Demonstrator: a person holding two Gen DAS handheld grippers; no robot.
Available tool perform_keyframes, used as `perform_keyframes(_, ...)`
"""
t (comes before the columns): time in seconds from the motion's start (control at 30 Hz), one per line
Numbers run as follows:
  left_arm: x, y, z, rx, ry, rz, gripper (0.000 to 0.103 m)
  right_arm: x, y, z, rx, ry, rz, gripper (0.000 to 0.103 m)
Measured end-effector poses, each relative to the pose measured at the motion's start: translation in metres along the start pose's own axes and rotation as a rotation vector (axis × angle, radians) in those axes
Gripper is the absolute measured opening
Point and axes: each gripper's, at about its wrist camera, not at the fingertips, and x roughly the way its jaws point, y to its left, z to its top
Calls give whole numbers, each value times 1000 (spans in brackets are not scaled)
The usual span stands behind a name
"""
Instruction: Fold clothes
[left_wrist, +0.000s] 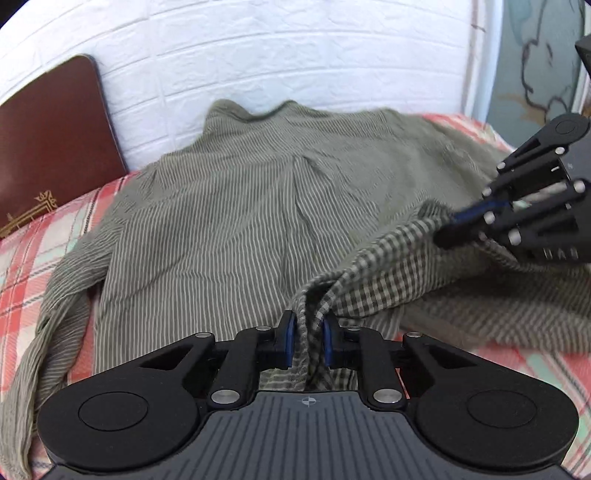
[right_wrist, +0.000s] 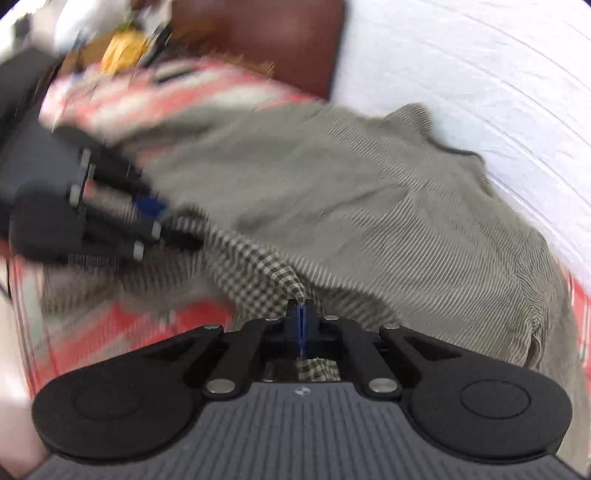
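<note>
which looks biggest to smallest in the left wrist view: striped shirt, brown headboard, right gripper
1. striped shirt
2. brown headboard
3. right gripper, though it sits nearer the camera and is cut off, so this is unsure

No readable text, labels or numbers.
</note>
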Motion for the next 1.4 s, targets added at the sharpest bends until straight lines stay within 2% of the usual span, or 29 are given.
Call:
perform_keyframes(0.03, 1, 4, 3, -16, -8, -6, 21, 0, -6, 4, 28, -21, -9, 1)
perform_keyframes(0.1, 6, 11, 8, -59, -17, 0, 34, 4, -15, 8, 73, -48, -37, 1)
perform_keyframes(0.13, 11, 14, 10, -81, -13, 11, 37, 9, -19, 10, 90, -54, -57, 1)
perform_keyframes(0.27, 39, 23, 15, -114, 21, 64, 36, 44, -38, 8, 148, -22, -129, 1)
perform_keyframes(0.33, 54, 25, 13, -108, 51, 89, 37, 66, -50, 1, 221, 33, -121, 1)
perform_keyframes(0.37, 57, 26, 11, -108, 63, 96, 40, 72, -56, -3, 257, 49, -105, 2)
perform_keyframes(0.4, 54, 27, 11, -102, 60, 98, 43, 73, -59, -7, 288, 41, -90, 3)
perform_keyframes(0.43, 50, 28, 10, -97, 57, 100, 53, 70, -61, -9, 307, 35, -79, 4)
perform_keyframes(0.47, 46, 28, 10, -91, 54, 103, 57, 63, -61, -9, 313, 31, -72, 10)
perform_keyframes(0.53, 32, 29, 9, -65, 35, 114, 59, 42, -57, -7, 295, -6, -84, 31)
perform_keyframes(0.57, 23, 28, 8, -47, 21, 123, 64, 30, -52, -7, 275, -32, -100, 50)
perform_keyframes(0.6, 14, 27, 7, -30, 8, 129, 67, 17, -47, -7, 248, -59, -116, 58)
perform_keyframes(0.67, -4, 19, 0, 2, -11, 134, 75, -7, -36, -11, 201, -102, -132, 56)
perform_keyframes(0.77, -30, 7, -9, 51, -39, 142, 76, -37, -22, -25, 163, -138, -108, 56)
perform_keyframes(0.83, -47, -2, -16, 81, -54, 141, 76, -50, -9, -38, 128, -132, -87, 55)
perform_keyframes(1.0, -62, -45, -40, 150, -45, 50, 75, -67, 36, -78, -24, -33, -43, 54)
perform_keyframes(1.07, -61, -64, -46, 156, -53, 22, 75, -64, 53, -91, -96, 19, -60, 54)
perform_keyframes(1.17, -56, -79, -54, 112, -55, -25, 76, -54, 64, -104, -166, 72, -122, 53)
perform_keyframes(1.23, -51, -82, -57, 73, -43, -44, 76, -47, 61, -107, -157, 108, -111, 43)
perform_keyframes(1.3, -48, -87, -60, 73, -39, -5, 77, -43, 53, -107, -109, 137, -72, 1)
perform_keyframes(1.37, -48, -94, -65, 113, -38, 42, 77, -51, 39, -105, 3, 99, -14, 2)
perform_keyframes(1.4, -49, -97, -67, 132, -43, 48, 77, -60, 28, -104, 84, 54, 33, 2)
